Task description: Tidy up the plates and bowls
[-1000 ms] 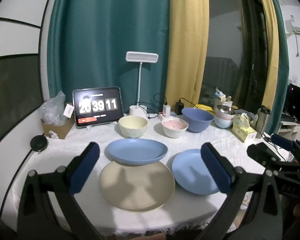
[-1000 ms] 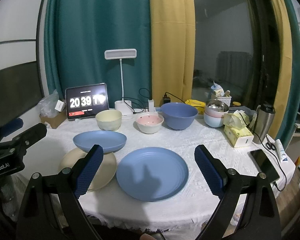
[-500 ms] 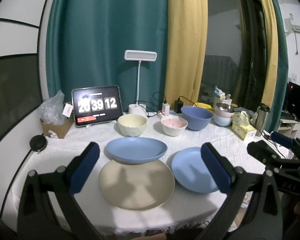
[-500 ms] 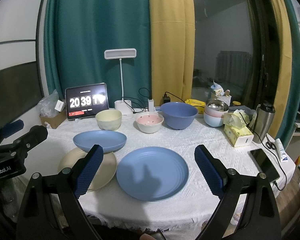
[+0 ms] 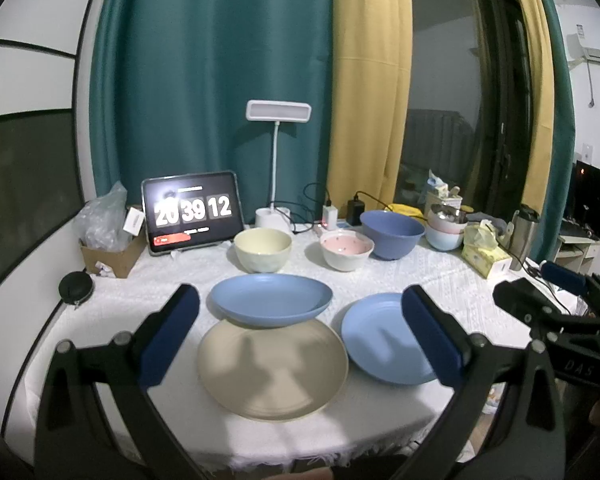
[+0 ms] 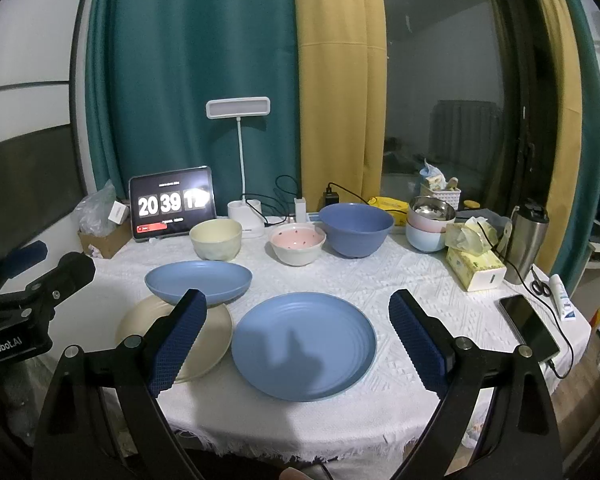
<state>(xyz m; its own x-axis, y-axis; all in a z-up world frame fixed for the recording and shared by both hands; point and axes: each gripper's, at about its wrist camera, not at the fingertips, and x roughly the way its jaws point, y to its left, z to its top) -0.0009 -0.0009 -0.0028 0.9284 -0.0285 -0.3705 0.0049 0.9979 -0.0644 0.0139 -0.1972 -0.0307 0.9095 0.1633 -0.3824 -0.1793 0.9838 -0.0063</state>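
Left wrist view shows my left hand-held gripper [image 5: 300,332] spread wide and empty above the near edge of the counter [image 5: 440,280], and the right hand-held gripper [image 6: 296,332] is likewise spread with nothing between its fingers. I judge the job barely begun: the deep blue plate [image 5: 271,299] sits on the far rim of the beige plate [image 5: 272,372], a partial stack at best, while the flat blue plate [image 6: 304,344] lies alone just beside them. Behind, the yellow bowl [image 5: 263,249], pink bowl [image 5: 346,249] and big blue bowl [image 5: 392,234] stand in a row, none nested. Stacking the plates squarely and nesting the bowls all remain for me to do.
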